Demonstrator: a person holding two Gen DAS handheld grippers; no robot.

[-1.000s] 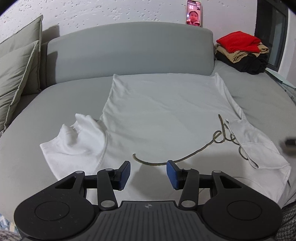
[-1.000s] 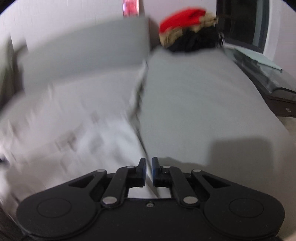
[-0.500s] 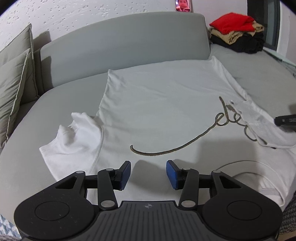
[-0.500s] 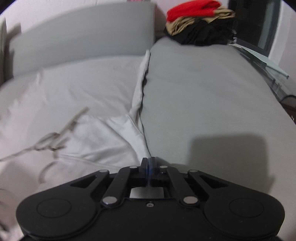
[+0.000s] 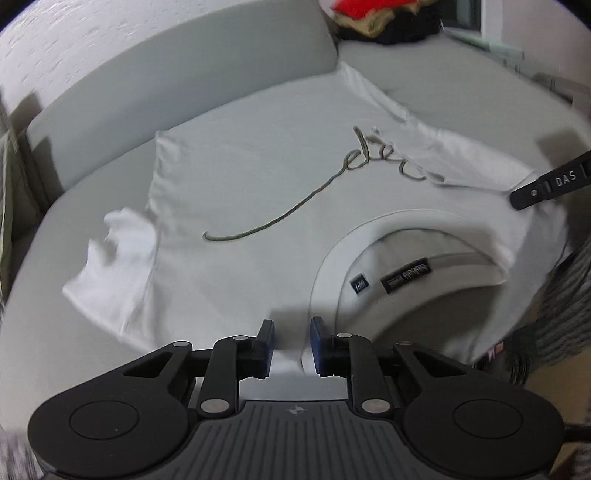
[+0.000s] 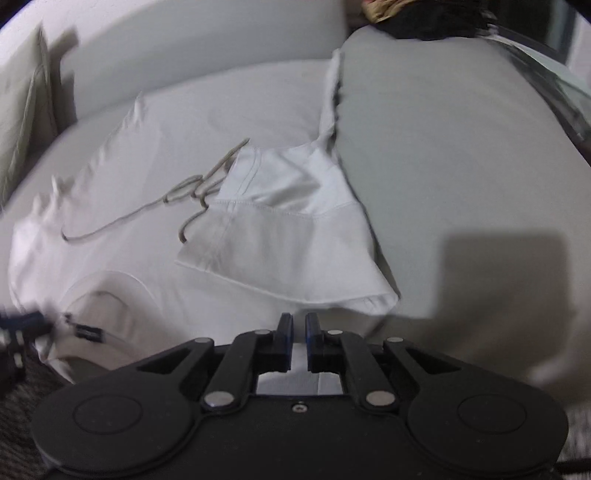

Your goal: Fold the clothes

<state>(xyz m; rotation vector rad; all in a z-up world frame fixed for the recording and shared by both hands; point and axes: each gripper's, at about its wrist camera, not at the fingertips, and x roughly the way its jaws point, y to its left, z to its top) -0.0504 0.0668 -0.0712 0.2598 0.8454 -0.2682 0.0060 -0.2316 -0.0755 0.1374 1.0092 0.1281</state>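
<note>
A white T-shirt (image 5: 258, 177) with a grey script print (image 5: 295, 206) lies flat on the grey sofa seat (image 6: 461, 155). Its collar (image 5: 369, 236) with dark labels faces me. My left gripper (image 5: 292, 332) sits at the near shoulder beside the collar. Its jaws are closing with a bump of white fabric between them, and the pads do not visibly press on it. The right sleeve (image 6: 288, 236) lies folded inward over the shirt. My right gripper (image 6: 299, 325) is just short of that sleeve's edge, its jaws opening a narrow gap with nothing held. One of its fingers (image 5: 546, 184) shows in the left wrist view.
A stack of red, tan and black clothes (image 5: 369, 14) rests at the sofa's far right end. Cushions (image 6: 22, 110) lean at the left. A glass table (image 6: 554, 74) stands to the right. The left sleeve (image 5: 114, 266) lies crumpled. Dark woven fabric (image 5: 554, 314) shows below the front edge.
My left gripper has slid right to the shoulder by the collar and its jaws have narrowed. My right gripper has drawn back, parted its jaws slightly, and the right sleeve now lies folded on the shirt.
</note>
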